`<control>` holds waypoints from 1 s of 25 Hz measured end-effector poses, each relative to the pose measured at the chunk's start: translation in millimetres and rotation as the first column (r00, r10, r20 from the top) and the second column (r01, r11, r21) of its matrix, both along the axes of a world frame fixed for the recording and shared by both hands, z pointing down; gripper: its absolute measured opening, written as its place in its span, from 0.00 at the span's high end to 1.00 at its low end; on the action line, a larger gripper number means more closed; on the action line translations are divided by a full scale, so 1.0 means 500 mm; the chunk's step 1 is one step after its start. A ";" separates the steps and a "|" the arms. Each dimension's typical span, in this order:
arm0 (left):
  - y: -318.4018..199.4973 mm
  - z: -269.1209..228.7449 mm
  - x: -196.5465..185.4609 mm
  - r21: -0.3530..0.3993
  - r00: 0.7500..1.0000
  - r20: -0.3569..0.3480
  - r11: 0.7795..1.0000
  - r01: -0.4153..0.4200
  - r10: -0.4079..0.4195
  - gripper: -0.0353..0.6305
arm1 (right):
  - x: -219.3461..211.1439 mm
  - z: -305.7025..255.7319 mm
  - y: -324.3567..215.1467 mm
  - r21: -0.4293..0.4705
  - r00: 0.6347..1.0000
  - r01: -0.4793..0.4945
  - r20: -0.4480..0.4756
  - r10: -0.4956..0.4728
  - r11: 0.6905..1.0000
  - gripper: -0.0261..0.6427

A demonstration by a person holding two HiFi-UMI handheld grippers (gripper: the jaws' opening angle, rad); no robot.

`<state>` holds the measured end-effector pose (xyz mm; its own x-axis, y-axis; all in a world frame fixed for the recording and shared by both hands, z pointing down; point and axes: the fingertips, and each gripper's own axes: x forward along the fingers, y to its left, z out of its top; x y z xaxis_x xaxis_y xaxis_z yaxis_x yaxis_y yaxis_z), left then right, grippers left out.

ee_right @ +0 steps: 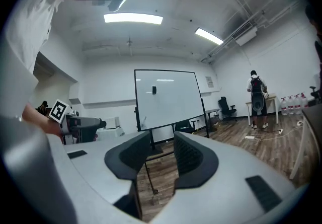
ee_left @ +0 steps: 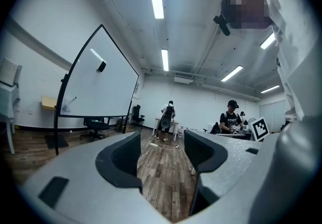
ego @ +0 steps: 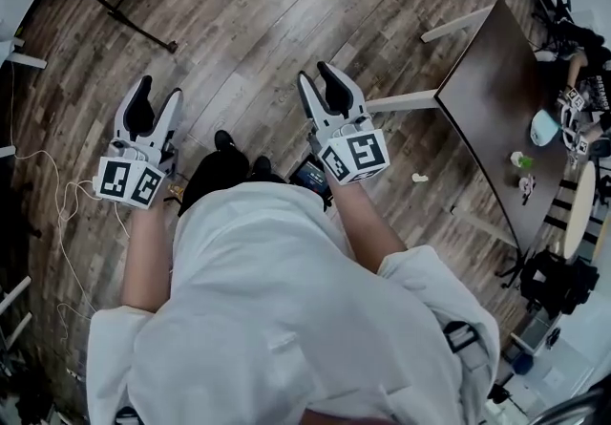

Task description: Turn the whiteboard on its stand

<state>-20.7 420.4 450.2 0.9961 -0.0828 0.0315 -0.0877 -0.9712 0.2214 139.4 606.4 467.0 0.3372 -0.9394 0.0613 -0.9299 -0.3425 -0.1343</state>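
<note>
The whiteboard (ee_right: 168,98) stands upright on its black wheeled stand across the room, straight ahead in the right gripper view. In the left gripper view the whiteboard (ee_left: 98,79) is off to the left, seen at an angle. In the head view a black leg of the stand (ego: 124,17) crosses the floor at the top left. My left gripper (ego: 159,89) and right gripper (ego: 315,73) are held in front of the person's body, well short of the board. The left gripper (ee_left: 162,140) and the right gripper (ee_right: 162,140) are both open with nothing between the jaws.
A dark table (ego: 496,98) with white legs stands at the right, with small items on it. A person (ego: 582,94) sits at its far end. Two people (ee_left: 166,117) (ee_left: 231,117) are at the far desks. An office chair (ee_left: 95,126) stands near the board. Cables (ego: 67,194) trail on the wood floor at the left.
</note>
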 end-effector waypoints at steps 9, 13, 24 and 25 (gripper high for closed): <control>-0.103 0.052 0.098 -0.060 1.000 -0.006 0.998 0.011 -0.012 0.53 | 0.077 0.008 -0.127 -0.041 0.999 0.044 0.001 -0.044 0.998 0.77; -0.198 0.023 0.166 -0.166 0.997 -0.064 0.986 0.026 -0.037 0.53 | 0.119 -0.002 -0.204 -0.043 0.998 0.066 0.005 -0.066 0.997 0.78; -0.492 -0.020 0.297 -0.072 0.995 -0.087 0.996 0.050 -0.056 0.53 | 0.268 -0.074 -0.519 -0.051 0.991 0.100 -0.082 -0.104 0.994 0.78; -0.517 -0.018 0.298 -0.076 0.994 -0.088 0.995 0.059 -0.066 0.53 | 0.272 -0.079 -0.545 -0.050 0.990 0.102 -0.096 -0.106 0.994 0.78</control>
